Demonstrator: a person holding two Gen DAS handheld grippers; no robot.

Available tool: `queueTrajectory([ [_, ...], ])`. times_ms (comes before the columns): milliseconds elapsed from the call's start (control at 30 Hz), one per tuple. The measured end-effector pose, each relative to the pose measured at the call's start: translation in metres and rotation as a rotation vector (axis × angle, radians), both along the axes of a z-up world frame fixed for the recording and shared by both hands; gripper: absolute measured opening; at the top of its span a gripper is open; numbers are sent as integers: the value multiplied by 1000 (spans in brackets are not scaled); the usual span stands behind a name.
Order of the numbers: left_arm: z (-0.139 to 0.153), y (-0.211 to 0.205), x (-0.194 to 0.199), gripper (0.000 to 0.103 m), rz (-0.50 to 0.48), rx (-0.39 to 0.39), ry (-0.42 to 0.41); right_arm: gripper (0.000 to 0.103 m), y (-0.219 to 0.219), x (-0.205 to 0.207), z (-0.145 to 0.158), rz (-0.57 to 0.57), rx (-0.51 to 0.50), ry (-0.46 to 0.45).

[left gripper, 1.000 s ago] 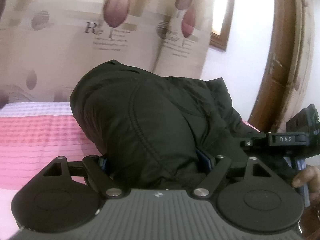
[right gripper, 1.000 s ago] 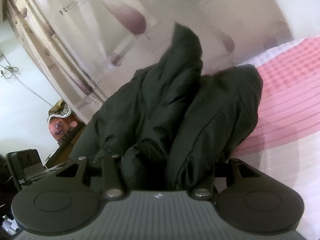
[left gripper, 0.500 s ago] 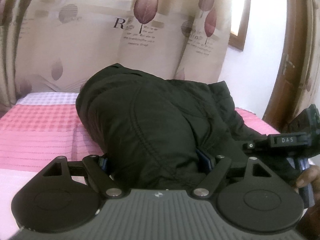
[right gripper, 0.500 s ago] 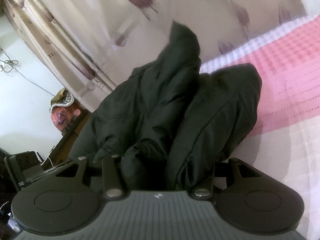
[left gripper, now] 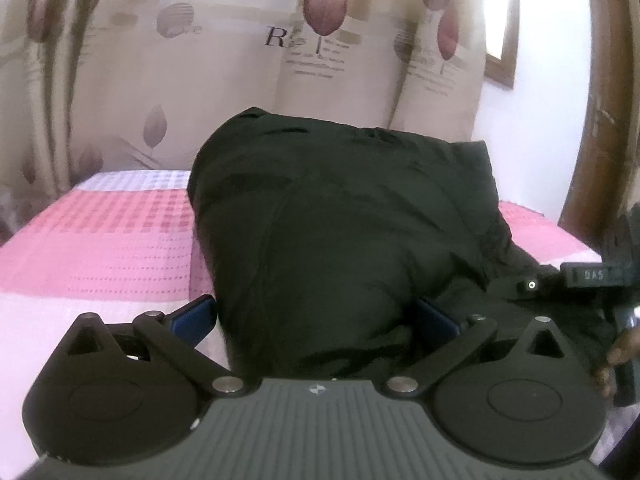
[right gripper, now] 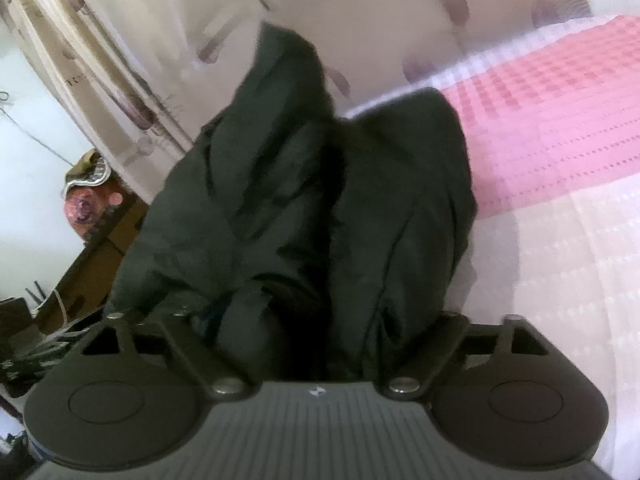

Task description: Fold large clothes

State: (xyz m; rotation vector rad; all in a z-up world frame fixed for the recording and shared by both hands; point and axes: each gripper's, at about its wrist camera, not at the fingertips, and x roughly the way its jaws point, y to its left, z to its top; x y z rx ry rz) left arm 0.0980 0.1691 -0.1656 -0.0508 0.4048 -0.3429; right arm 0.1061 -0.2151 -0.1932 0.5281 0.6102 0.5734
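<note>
1. Subject: a large dark padded jacket [left gripper: 340, 240], bunched into a thick mound, lies on a bed covered by a pink-and-white checked bedspread [left gripper: 100, 240]. No boxes, bins or baskets are near the garment; the only container-like item is a brown cardboard box [right gripper: 100, 252] at the left edge of the right wrist view, contents not legible.
2. Left gripper [left gripper: 314, 316]: jaws are opening and stand wide. The near end of the jacket sits between them. The left blue pad [left gripper: 192, 314] shows a sliver of bedspread between it and the fabric; the right pad is against or just beside the cloth, contact uncertain.
3. Right gripper [right gripper: 316, 320]: jaws are opening, spread wide, with two thick folds of the jacket [right gripper: 320, 200] between them. Fingertips are buried in dark fabric and the frame is blurred, so whether the pads press on the cloth probably cannot be settled here.
4. From the left wrist view, the right gripper's body appears at the right edge, with a hand [left gripper: 618, 356] on its handle.
5. Surroundings: a beige curtain [left gripper: 240, 60] printed with purple leaves hangs behind the bed; a wooden door frame [left gripper: 600, 100] stands to the right.
6. The jacket's far end rises toward the curtain; its near end rests on the bedspread just ahead of both tools.
</note>
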Motion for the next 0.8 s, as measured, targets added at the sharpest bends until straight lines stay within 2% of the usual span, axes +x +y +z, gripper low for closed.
queueTrajectory([
  [167, 3, -4, -13, 103, 59, 28, -36, 103, 10, -12, 7, -76, -119, -60],
  [367, 8, -16, -38, 103, 137, 135, -107, 103, 16, -27, 10, -137, -177, -107],
  [500, 9, -29, -58, 103, 227, 209, -198, 103, 17, -41, 13, -187, -192, -142],
  [600, 12, -35, -67, 103, 267, 208, -213, 103, 16, -51, 12, -209, -191, -153],
  [800, 21, -35, -67, 103, 303, 157, -165, 103, 17, -55, 11, -209, -193, -110],
])
